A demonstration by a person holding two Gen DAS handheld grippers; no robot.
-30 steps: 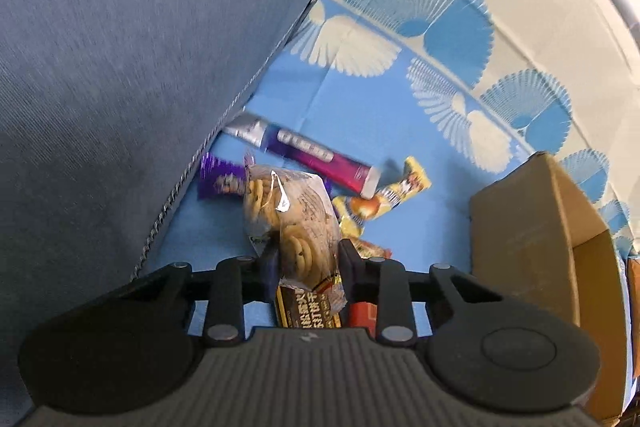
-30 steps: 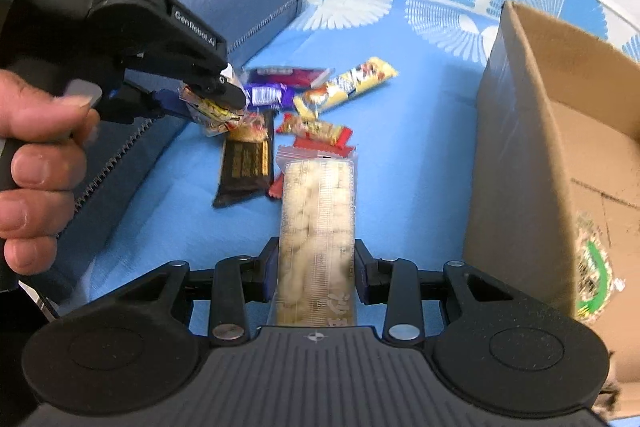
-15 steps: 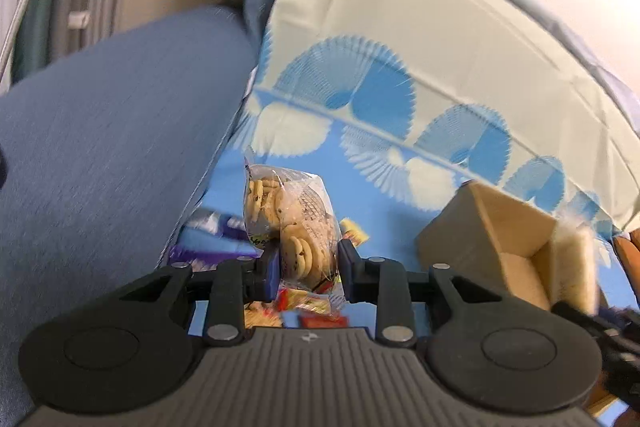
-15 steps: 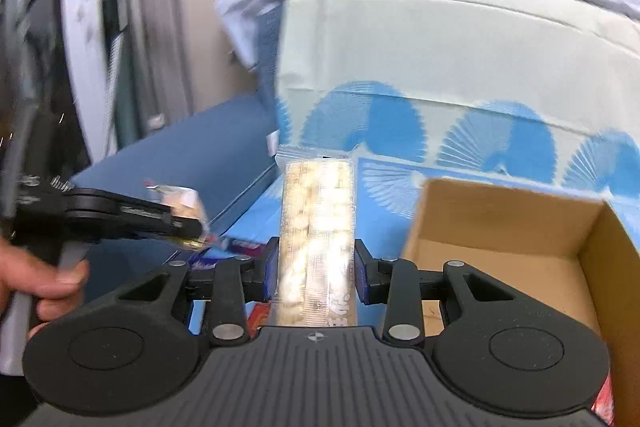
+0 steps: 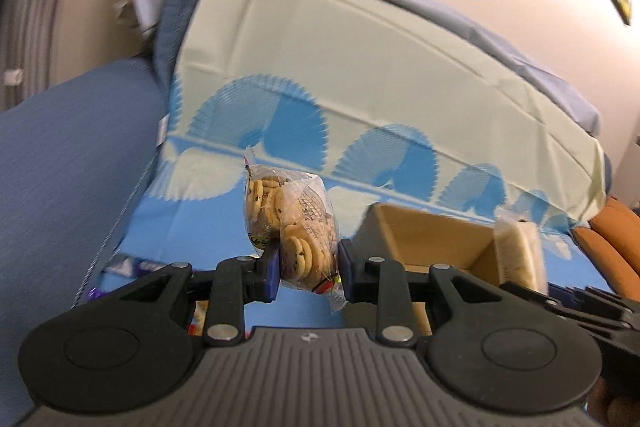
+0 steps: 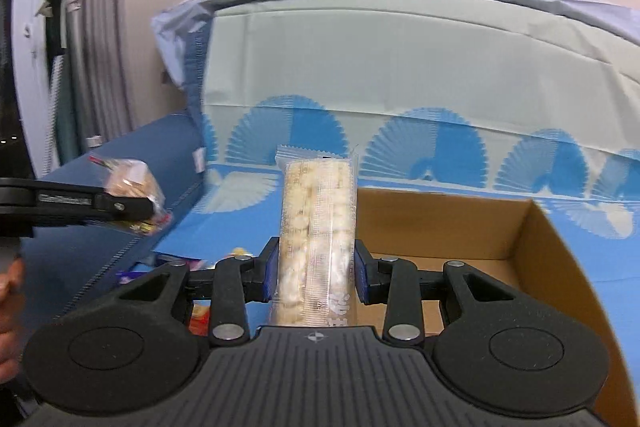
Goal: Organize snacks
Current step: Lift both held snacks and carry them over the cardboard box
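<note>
Gripping a clear bag of small cookies (image 5: 294,227), my left gripper (image 5: 306,269) has both fingers pressed against the bag's lower half, held up in the air over the blue patterned cloth (image 5: 192,223). My right gripper (image 6: 316,273) is clamped on a long clear pack of puffed rice bars (image 6: 316,227), which stands upright in front of the open cardboard box (image 6: 536,239). From the right wrist view, the cookie bag hangs left of the box, above the sofa edge. A few loose snack wrappers (image 6: 200,311) lie low on the cloth, mostly hidden behind the gripper.
</note>
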